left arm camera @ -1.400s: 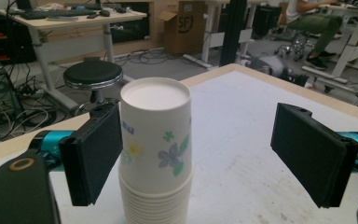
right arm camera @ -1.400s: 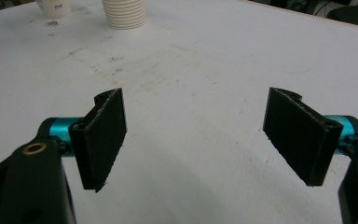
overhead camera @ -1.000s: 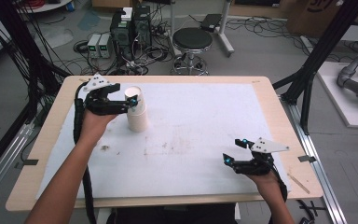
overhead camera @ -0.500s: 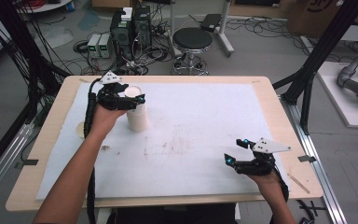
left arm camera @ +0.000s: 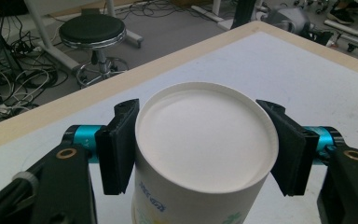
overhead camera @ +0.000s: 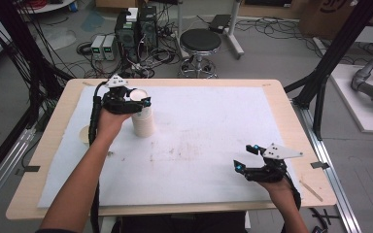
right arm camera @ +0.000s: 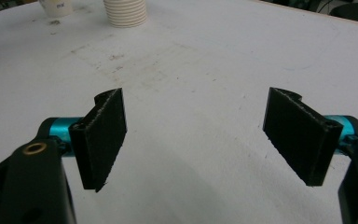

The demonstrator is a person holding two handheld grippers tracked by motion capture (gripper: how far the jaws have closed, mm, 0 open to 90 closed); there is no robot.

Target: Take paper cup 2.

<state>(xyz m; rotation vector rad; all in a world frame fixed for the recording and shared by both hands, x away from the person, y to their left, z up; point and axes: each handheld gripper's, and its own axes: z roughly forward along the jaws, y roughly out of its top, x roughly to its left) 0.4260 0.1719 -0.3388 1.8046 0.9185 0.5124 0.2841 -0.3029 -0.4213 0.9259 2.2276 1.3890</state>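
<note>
Right tongs at the near right of the worktop, held low over the white sheet by the right hand. Jaws spread wide, nothing between them, only stained sheet below in the right gripper view. Grey three-cornered plate on top, cable running back along the forearm.

Mid sheet: brownish smudges, bare otherwise.

Farther left: left tongs held by the left hand, forearm reaching in from the near left. Tongs sit at the rim of the top cup of a white paper cup stack, which stands upright on the sheet toward the far left. In the left gripper view, the cup stack sits between the two black pads, one on either side just under the rim. Left pad touches or nearly touches the wall; right pad looks just beside the rim with a sliver of gap, so cannot tell if the grip is closed on it. Jaws roughly cup-width apart. Cup has small print on its side.

In the right gripper view, ribbed base of the stack at the far edge, with another small white cup beside it.

Beyond the worktop: black round stool, computer boxes and tangled cables on the floor.
</note>
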